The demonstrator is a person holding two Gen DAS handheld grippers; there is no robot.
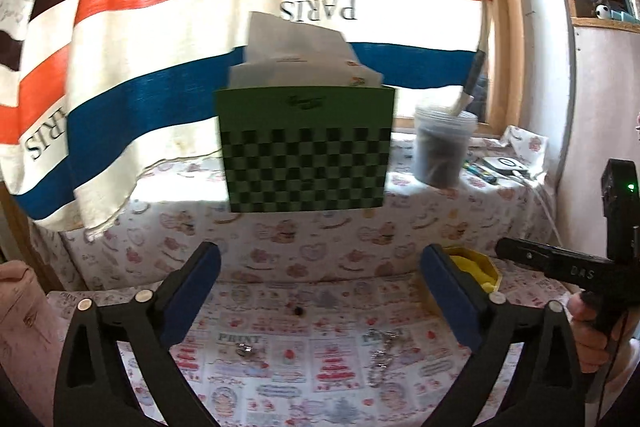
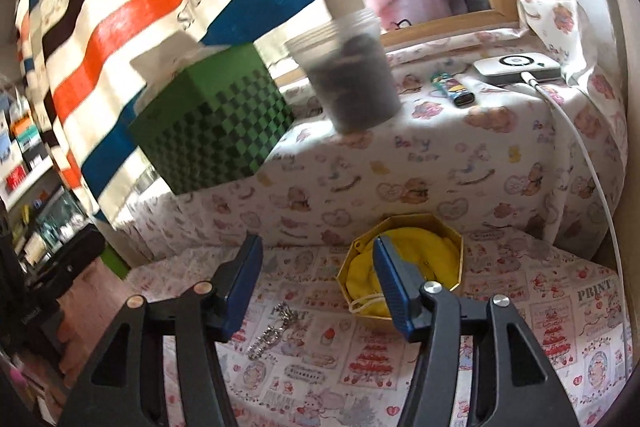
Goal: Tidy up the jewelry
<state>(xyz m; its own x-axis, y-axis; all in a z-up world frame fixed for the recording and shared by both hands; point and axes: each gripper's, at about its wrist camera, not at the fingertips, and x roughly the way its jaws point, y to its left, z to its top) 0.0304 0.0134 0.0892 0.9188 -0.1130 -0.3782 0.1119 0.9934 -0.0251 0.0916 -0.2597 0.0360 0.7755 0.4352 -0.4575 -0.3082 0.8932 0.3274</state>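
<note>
A silver chain bracelet (image 1: pixel 380 357) lies on the printed cloth, between my left gripper's fingers and toward the right one. A small silver ring (image 1: pixel 245 349) lies to its left, and a tiny dark bead (image 1: pixel 298 311) lies farther back. My left gripper (image 1: pixel 320 291) is open and empty above them. My right gripper (image 2: pixel 316 287) is open and empty; the bracelet (image 2: pixel 272 335) lies just inside its left finger. A gold octagonal box (image 2: pixel 400 267) with yellow cloth inside sits behind its right finger. It also shows in the left wrist view (image 1: pixel 474 267).
A green checkered box (image 1: pixel 306 147) holding papers and a clear cup (image 1: pixel 442 147) of dark stuff stand on the raised ledge behind. A lighter (image 2: pixel 452 89) and a white device (image 2: pixel 518 67) with a cable lie on the ledge. A striped towel (image 1: pixel 200 27) hangs at the back.
</note>
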